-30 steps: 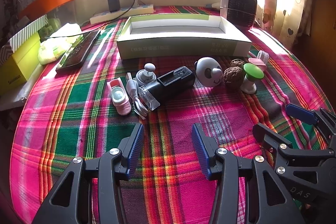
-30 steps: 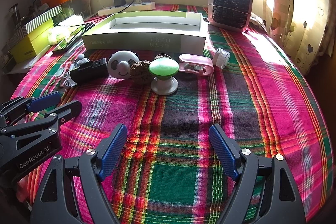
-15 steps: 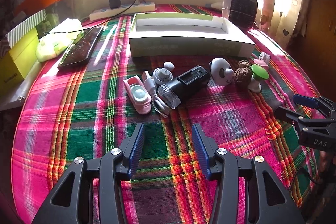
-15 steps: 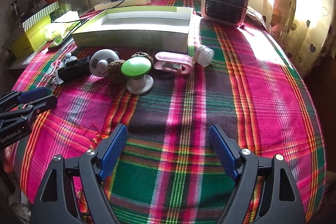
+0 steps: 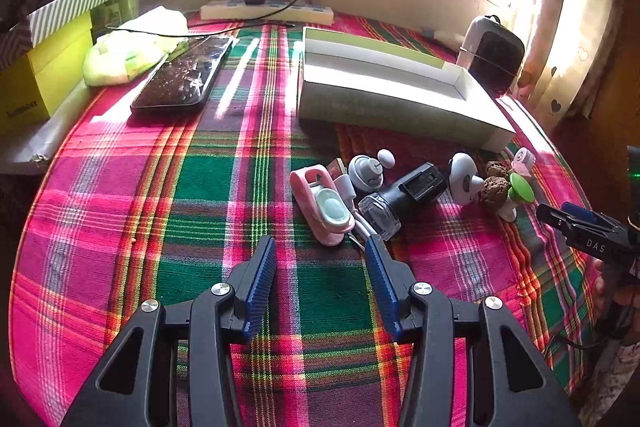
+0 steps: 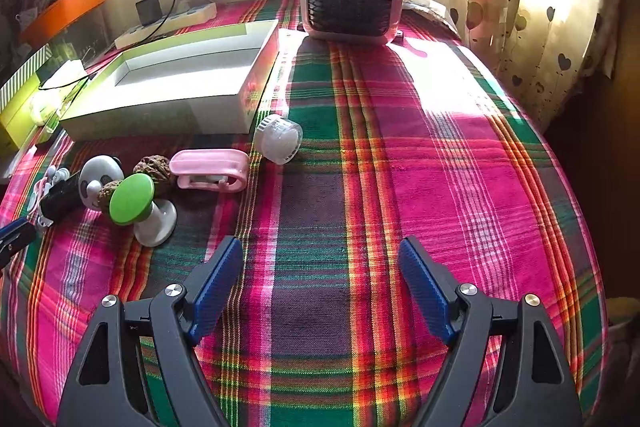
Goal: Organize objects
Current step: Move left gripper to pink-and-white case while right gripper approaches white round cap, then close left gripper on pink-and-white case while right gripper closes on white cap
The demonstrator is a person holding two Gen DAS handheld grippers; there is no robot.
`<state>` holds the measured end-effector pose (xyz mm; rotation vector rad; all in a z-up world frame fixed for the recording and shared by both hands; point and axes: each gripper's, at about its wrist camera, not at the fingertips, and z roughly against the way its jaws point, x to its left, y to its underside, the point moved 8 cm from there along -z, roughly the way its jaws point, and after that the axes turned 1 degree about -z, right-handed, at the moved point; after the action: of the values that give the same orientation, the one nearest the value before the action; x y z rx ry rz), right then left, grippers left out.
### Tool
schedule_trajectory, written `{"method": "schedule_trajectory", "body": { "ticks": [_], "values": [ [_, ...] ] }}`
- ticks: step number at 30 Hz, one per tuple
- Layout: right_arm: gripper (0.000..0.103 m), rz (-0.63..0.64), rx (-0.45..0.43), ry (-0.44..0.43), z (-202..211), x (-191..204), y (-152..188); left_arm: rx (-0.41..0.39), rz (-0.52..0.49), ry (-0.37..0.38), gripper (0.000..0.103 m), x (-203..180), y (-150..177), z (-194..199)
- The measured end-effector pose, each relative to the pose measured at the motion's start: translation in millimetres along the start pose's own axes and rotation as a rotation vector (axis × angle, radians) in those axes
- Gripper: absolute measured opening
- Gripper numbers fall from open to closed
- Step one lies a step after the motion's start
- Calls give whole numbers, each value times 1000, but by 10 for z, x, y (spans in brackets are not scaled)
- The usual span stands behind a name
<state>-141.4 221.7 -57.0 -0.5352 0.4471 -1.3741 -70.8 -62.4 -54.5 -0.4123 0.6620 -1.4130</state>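
Nothing gripped yet, both jaws apart: left gripper (image 5: pixel 320 247) hangs just short of pink clip-like gadget (image 5: pixel 322 205) in the clutter row on the plaid-covered bench (image 5: pixel 120 207), right gripper (image 6: pixel 320 263) over bare cloth; likely pick is that gadget; straddle its narrow width, avoid the white cable (image 5: pixel 360 225) touching it, then lift into the empty white box (image 5: pixel 384 87) behind.

Woven plaid tablecloth (image 6: pixel 380 187), matt cardboard box (image 6: pixel 168 107)

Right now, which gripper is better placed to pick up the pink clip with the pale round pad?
Left. The left gripper is open and points at the pink clip with the pale round pad just ahead, while the right gripper faces bare plaid cloth.
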Motion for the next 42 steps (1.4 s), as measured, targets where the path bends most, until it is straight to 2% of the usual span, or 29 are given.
{"method": "schedule_trajectory", "body": {
  "ticks": [5,7,15,21,28,32,36,42],
  "values": [
    [81,3,3,-2,-40,-6,-48,-6,18,2,45,28,-82,-57],
    [81,0,4,-4,-52,-12,-67,-3,16,-28,45,74,-99,-78],
    [81,-3,-20,-37,-70,17,-150,-9,37,-72,45,292,-185,-111],
    [81,1,-43,-62,-76,60,-231,-19,14,-84,45,315,-288,-200],
    [80,-26,-63,-50,-132,-2,-390,-26,16,-84,43,359,-380,-256],
    [74,-53,-66,-63,-170,-11,-438,-27,20,-98,39,368,-399,-270],
    [72,-56,-59,-78,-226,20,-481,-27,19,-105,39,372,-425,-285],
    [62,-42,-45,-97,-298,101,-514,-27,20,-112,38,376,-442,-312]
  ]
}}
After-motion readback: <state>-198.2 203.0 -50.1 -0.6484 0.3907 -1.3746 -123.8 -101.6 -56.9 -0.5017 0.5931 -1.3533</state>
